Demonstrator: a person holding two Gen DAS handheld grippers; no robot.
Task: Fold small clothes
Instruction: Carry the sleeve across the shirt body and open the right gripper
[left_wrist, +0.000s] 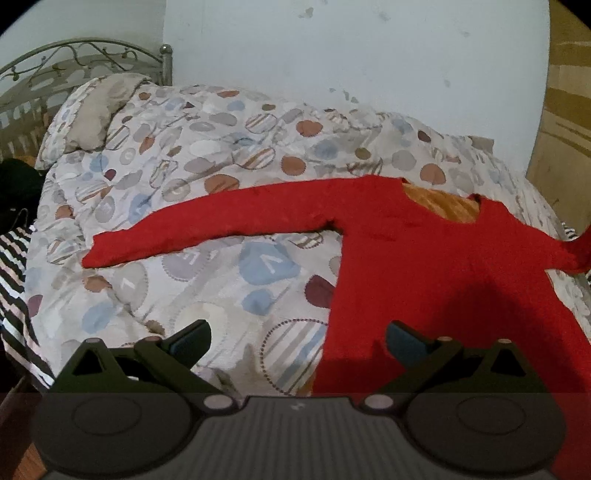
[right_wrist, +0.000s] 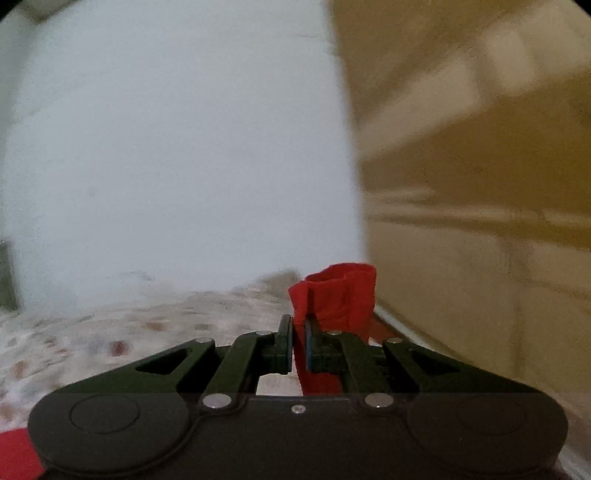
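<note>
A red long-sleeved top (left_wrist: 424, 258) lies flat on the patterned bedspread (left_wrist: 221, 266). Its left sleeve (left_wrist: 207, 225) stretches out to the left; an orange lining shows at the neck opening (left_wrist: 439, 205). My left gripper (left_wrist: 298, 341) is open and empty, just above the top's lower left hem. My right gripper (right_wrist: 298, 339) is shut on the red cuff of the other sleeve (right_wrist: 338, 291) and holds it lifted above the bed. That raised sleeve also shows at the right edge of the left wrist view (left_wrist: 580, 247).
A pillow (left_wrist: 96, 110) and metal headboard (left_wrist: 74, 62) are at the far left. A striped cloth (left_wrist: 14, 288) hangs at the bed's left edge. A pale wall (left_wrist: 351, 74) is behind the bed and a wooden wardrobe (right_wrist: 480, 184) stands to the right.
</note>
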